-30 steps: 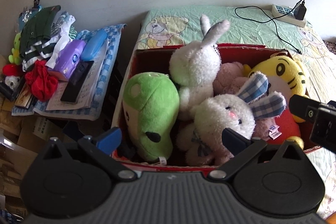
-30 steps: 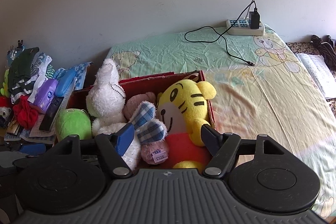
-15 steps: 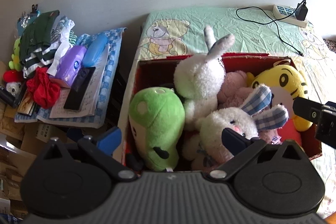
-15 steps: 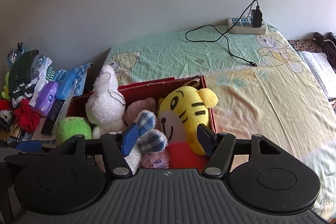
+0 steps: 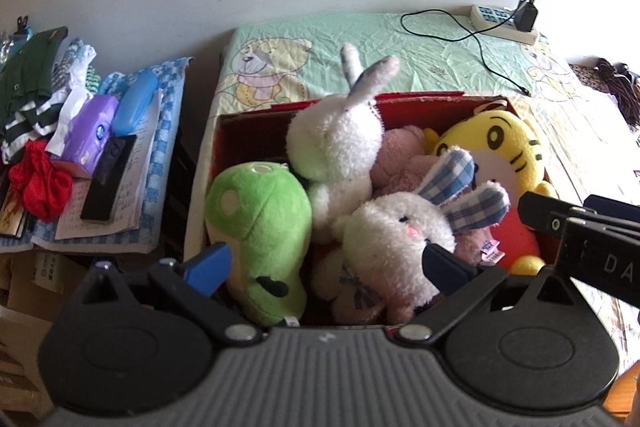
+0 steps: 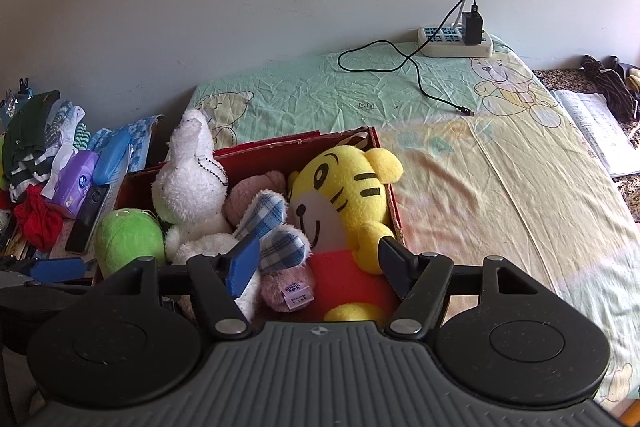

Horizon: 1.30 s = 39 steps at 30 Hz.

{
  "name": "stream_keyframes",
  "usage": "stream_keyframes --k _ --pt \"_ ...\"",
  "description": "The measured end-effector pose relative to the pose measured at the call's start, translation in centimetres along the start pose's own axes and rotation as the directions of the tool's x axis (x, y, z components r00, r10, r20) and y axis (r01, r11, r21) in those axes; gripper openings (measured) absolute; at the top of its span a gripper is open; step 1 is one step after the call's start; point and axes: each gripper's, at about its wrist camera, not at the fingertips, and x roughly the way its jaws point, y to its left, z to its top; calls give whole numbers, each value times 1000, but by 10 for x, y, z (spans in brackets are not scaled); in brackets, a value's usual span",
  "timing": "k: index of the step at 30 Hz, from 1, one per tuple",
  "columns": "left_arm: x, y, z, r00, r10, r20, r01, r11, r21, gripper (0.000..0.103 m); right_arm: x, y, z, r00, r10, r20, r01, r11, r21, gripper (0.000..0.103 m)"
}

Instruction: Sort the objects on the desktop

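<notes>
Plush toys fill the red box (image 5: 256,119) on the bed (image 6: 500,163), just ahead of both sets of jaws. Compared with a second ago, both cameras have drawn back and up: more of the box's far wall and of the bedsheet now shows, and the toys have not shifted. The left gripper (image 5: 326,263) stands wide and empty, with the green plush (image 5: 260,223) and checked-ear white rabbit (image 5: 396,239) framed between its jaws; the right gripper (image 6: 316,259) is likewise wide and empty, before the yellow tiger (image 6: 344,195). No toy is grasped, so the retreat probably means either a finished placement or a pause before the next pick.

Legible writing is scant: "DA" appears on the right gripper's body at the right edge of the left view. The sewn tag (image 6: 297,297) on the pink plush (image 6: 256,193) carries print too small to read.
</notes>
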Motion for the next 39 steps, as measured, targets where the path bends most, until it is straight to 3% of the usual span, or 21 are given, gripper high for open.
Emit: stream_keyframes --k 7,17,39 --pt "4 -7 0 996 -90 20 88 993 81 102 -7 -9 -3 999 -34 24 33 999 30 69" --pt "22 -6 2 992 -126 -13 126 981 150 102 2 -4 -8 998 -60 3 59 996 67 68" --pt "36 -1 12 995 -94 -15 95 981 171 102 24 11 -1 995 -91 -39 93 995 49 63"
